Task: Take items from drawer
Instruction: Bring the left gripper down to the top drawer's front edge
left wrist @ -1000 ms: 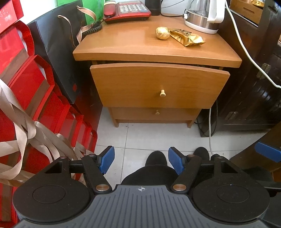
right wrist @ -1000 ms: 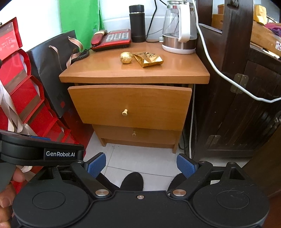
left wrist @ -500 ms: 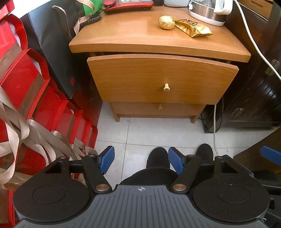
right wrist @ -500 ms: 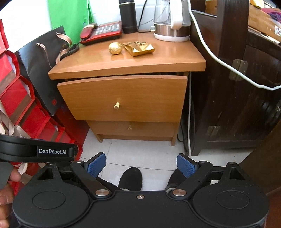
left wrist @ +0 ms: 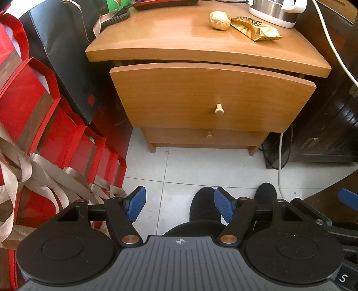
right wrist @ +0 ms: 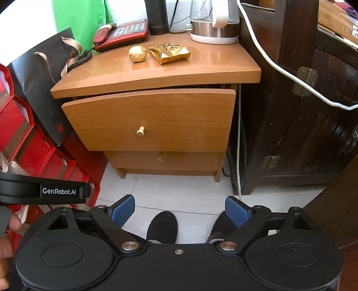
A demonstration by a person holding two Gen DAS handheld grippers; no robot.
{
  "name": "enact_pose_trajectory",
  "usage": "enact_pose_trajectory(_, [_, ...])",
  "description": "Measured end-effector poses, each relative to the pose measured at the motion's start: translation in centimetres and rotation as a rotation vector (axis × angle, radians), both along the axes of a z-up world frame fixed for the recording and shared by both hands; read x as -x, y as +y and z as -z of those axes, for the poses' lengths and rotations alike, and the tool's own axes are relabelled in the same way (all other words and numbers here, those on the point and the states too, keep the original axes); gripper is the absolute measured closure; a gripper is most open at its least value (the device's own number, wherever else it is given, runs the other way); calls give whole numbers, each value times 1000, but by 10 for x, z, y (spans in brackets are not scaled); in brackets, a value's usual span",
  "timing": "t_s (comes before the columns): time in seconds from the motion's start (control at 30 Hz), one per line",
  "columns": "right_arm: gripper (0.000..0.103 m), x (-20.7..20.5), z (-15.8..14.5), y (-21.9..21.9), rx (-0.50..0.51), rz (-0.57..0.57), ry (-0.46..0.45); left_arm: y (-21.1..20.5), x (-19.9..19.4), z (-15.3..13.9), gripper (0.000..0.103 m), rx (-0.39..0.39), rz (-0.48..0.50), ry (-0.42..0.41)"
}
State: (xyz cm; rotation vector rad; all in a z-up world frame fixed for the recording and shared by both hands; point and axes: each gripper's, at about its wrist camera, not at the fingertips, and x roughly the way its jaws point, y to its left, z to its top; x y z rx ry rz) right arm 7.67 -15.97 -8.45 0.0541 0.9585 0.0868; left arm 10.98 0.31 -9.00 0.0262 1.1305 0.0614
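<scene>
White tiled floor [left wrist: 201, 165]: both views now sit nearer the ajar upper wooden drawer [left wrist: 210, 96]; left tool [left wrist: 179, 207] and right tool [right wrist: 179, 210] apart, empty, approach under way.

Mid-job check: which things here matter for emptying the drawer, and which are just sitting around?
For the job:
top drawer, slightly ajar
its knob
left gripper, open
right gripper, open

Lying about:
gold ball and gold packet on the nightstand top
phone
kettle
flask
red bags
lower drawer
</scene>
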Motion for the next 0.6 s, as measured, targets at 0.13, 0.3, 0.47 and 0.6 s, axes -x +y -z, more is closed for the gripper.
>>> enact_pose_trajectory(0.13, [16,-6,3,-1,2,3,8,-1,-6,4,31,-1,-2,8])
enact_pose_trajectory(0.3, [18,-14,7,-2,4,6,18,-1,-15,8,31,-6,-9,13])
enact_pose_trajectory(0.47, [20,-25,9,-1,-5,2,21,0,-25,13,32,-12,-16,23])
enact_pose_trajectory(0.6, [23,-33,14,-2,-9,2,34,1,-33,17,33,-19,-18,29])
